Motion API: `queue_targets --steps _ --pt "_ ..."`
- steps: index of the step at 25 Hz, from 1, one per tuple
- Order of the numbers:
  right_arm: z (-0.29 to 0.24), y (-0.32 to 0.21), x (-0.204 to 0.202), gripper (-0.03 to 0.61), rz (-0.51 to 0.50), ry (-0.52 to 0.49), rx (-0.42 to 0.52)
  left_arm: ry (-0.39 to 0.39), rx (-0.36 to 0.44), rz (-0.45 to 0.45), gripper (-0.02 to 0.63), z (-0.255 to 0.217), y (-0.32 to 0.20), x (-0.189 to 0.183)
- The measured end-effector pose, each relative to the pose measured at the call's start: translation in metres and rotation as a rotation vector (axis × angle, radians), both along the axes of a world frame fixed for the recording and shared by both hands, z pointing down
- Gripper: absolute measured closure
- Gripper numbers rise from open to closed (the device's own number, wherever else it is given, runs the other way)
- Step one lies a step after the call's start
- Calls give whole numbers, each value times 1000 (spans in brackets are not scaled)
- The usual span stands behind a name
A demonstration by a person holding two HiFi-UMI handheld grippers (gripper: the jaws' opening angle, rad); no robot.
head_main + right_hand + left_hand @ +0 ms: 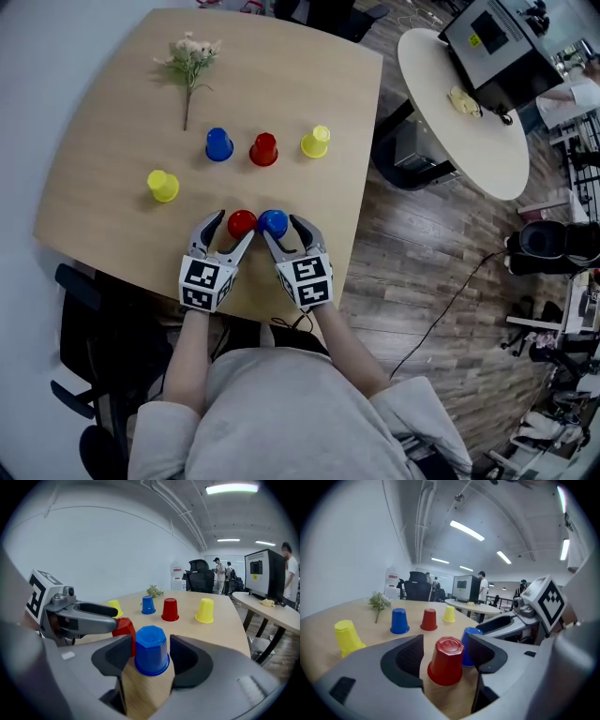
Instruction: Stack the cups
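Observation:
Six upside-down cups stand on the wooden table (112, 150). A blue cup (218, 144), a red cup (263, 149) and a yellow cup (316, 142) form a row at mid-table, and a second yellow cup (162, 186) stands to the left. Near the front edge a red cup (242, 222) and a blue cup (273, 221) stand side by side. My left gripper (234, 225) is open around the near red cup (446, 660), with gaps on both sides. My right gripper (279, 226) is open around the near blue cup (151, 649), its pads close to the cup's sides.
A dried flower sprig (190, 58) lies at the table's far left. A round white table (464, 131) with a dark box-shaped machine (492, 42) stands to the right across a strip of wood floor. People stand in the far background of both gripper views.

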State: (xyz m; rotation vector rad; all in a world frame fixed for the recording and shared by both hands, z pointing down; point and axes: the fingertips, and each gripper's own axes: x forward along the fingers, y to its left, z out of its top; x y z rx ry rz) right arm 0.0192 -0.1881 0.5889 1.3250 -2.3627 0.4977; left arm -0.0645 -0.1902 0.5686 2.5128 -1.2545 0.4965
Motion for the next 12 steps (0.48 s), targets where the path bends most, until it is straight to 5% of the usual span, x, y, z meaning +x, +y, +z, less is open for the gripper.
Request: queue_targets --steps 3,6,12 --pt "-11 2 6 319 32 -25 21 37 99 -125 334 -30 -9 -41" --pt "-20 6 12 319 80 -37 35 -37 151 -285 334 -39 -31 -103" --pt "-33 13 14 319 150 -54 54 -146 78 -449 334 -12 -78 -187"
